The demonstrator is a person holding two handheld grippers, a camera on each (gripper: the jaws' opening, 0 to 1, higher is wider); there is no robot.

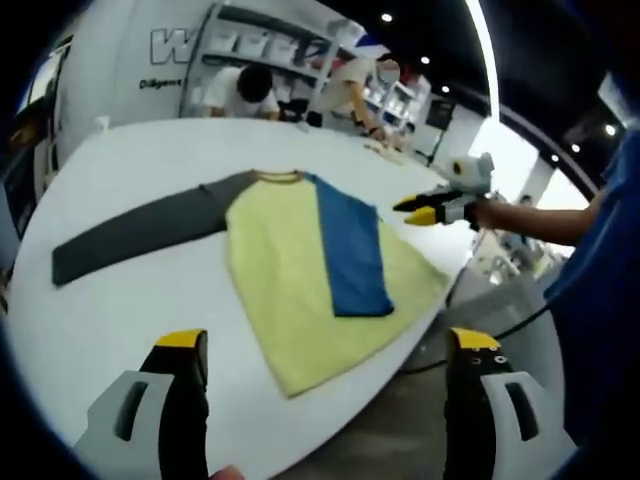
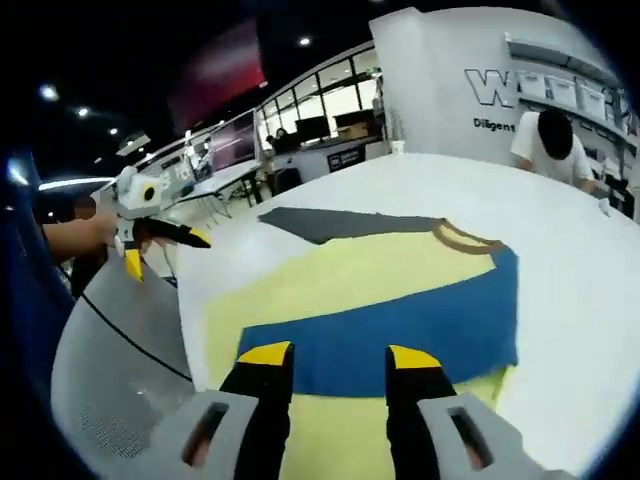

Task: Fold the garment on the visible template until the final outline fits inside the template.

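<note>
A yellow shirt [image 1: 285, 280] lies flat on the white table [image 1: 130, 310], near its edge. Its blue sleeve [image 1: 350, 245] is folded across the body, while the grey sleeve [image 1: 140, 230] stretches out flat to the side. My left gripper [image 1: 328, 340] is open and empty, held off the table edge short of the shirt's hem. In the right gripper view the right gripper [image 2: 340, 355] is open just above the blue sleeve [image 2: 400, 330] and yellow body [image 2: 350, 270], holding nothing. The right gripper [image 1: 418, 211] hangs beside the shirt's far side; the left gripper [image 2: 165, 252] hovers off the table.
The table's rounded edge [image 1: 400, 350] runs close under the shirt's hem, with grey floor below. A black cable [image 2: 120, 330] trails from the left gripper. People [image 1: 240, 90] lean over the table's far side, in front of white shelves [image 1: 280, 50].
</note>
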